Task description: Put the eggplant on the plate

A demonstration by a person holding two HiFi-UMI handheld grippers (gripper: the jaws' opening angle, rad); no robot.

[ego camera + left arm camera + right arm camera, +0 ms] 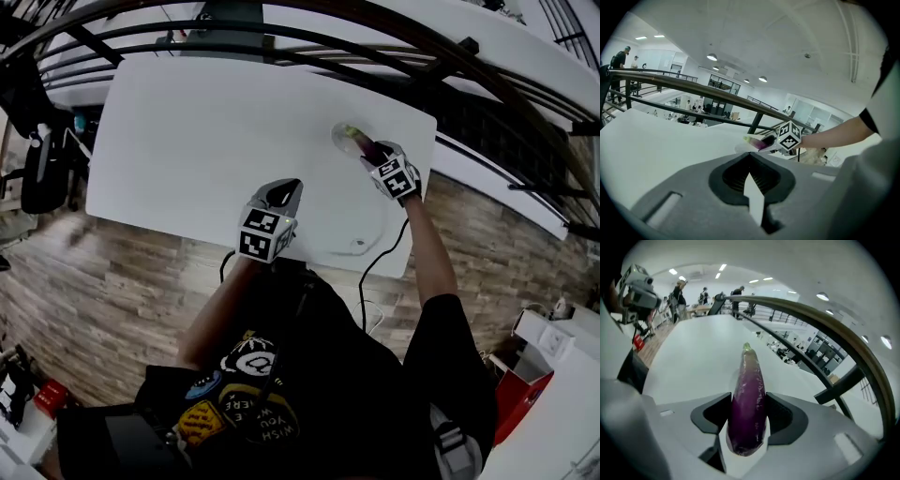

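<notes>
Right gripper view, right gripper [748, 414] clamped on eggplant [749, 380], stem end pointing forward along jaws, plate [339, 138] partly hidden, left gripper [752, 180] jaws together.

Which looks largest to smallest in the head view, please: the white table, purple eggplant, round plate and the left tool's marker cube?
Largest: white rectangular table, by far.
Next, alike: black-and-white marker cube on the left tool and small round pale plate; the cube sits nearer the camera.
Smallest: purple eggplant.

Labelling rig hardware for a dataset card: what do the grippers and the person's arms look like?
The left gripper and right gripper: grey bodies, black-lined tongs, each a cube of black-and-white square markers and a trailing black cable. Black short-sleeved T-shirt.
</notes>
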